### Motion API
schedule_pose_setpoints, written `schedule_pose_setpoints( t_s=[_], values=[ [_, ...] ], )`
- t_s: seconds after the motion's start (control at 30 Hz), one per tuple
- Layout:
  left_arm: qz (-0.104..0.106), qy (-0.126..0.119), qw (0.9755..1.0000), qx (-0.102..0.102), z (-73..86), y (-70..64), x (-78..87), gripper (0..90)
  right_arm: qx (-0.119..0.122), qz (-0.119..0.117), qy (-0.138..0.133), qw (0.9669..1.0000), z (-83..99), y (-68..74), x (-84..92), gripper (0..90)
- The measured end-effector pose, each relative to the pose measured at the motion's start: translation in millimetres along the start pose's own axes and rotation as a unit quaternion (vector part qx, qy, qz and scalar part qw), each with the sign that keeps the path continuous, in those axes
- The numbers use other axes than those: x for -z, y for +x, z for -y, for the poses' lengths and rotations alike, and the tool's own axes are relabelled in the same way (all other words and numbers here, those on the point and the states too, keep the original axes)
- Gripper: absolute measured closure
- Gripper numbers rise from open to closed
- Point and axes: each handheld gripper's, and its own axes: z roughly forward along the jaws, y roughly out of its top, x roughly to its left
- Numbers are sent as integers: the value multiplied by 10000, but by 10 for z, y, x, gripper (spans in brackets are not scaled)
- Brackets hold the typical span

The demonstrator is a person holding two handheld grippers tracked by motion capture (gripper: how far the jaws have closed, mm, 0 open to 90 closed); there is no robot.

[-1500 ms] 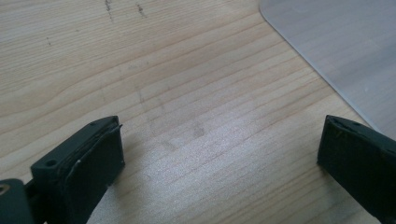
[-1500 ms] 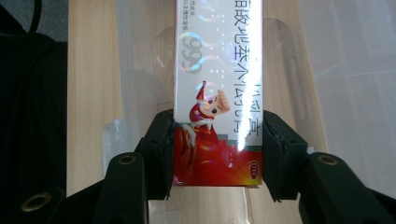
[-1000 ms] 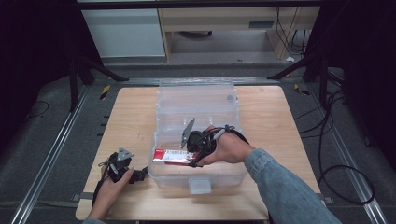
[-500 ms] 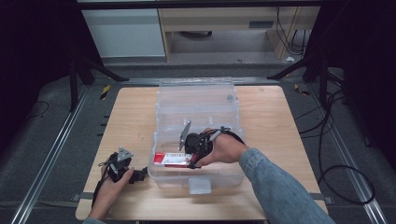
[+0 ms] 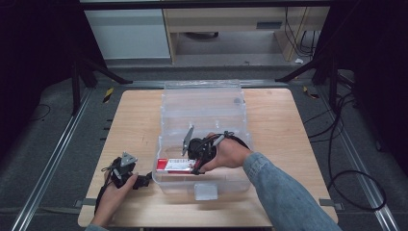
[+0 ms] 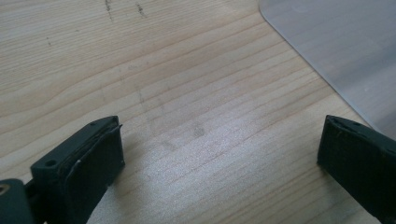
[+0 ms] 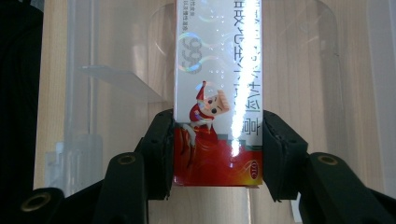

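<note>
Nearest the counter's [image 5: 144, 115] front left corner, the left gripper [image 5: 126, 169] rests in the person's left hand [image 5: 113, 198], just beside the front left corner of the clear plastic bin [image 5: 202, 103]. In the left gripper view its 2 jaws stand wide apart with bare wood between them and nothing held. It sits where it did a second ago.

A little farther in, the right gripper [image 5: 192, 166] is reached down inside the bin's front section, the right hand [image 5: 230, 153] above its near wall. The right gripper view shows the jaws clamped on the short end of a red and white carton [image 7: 218, 88], one pad pressed to each long side, the carton running away from the camera over the bin's clear floor. From the high view the carton [image 5: 175, 165] lies level along the bin's front left part, close to the near wall.

Since a second ago the carton and the gripper have slid only slightly toward the bin's left wall, and the grip looks unchanged. That small shift reads as final positioning: the carton seems low in the bin and roughly where it would be left, so letting go is probably the step at hand. Whether the carton already rests on the floor I cannot tell.

Beyond, the bin's raised lid stands toward the counter's far edge.
</note>
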Motion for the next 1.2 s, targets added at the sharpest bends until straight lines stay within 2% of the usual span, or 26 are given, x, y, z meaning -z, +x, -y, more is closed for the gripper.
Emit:
schedule_pose_setpoints(
  t_s=[0.47,1.2],
  values=[
    [0,-1,10000,0,0,0,0,0,17,-23,125,9999,-5,6,-82,515],
    [4,-1,10000,-3,0,1,0,0,12,-62,96,9999,37,-4,-189,514]
  ],
)
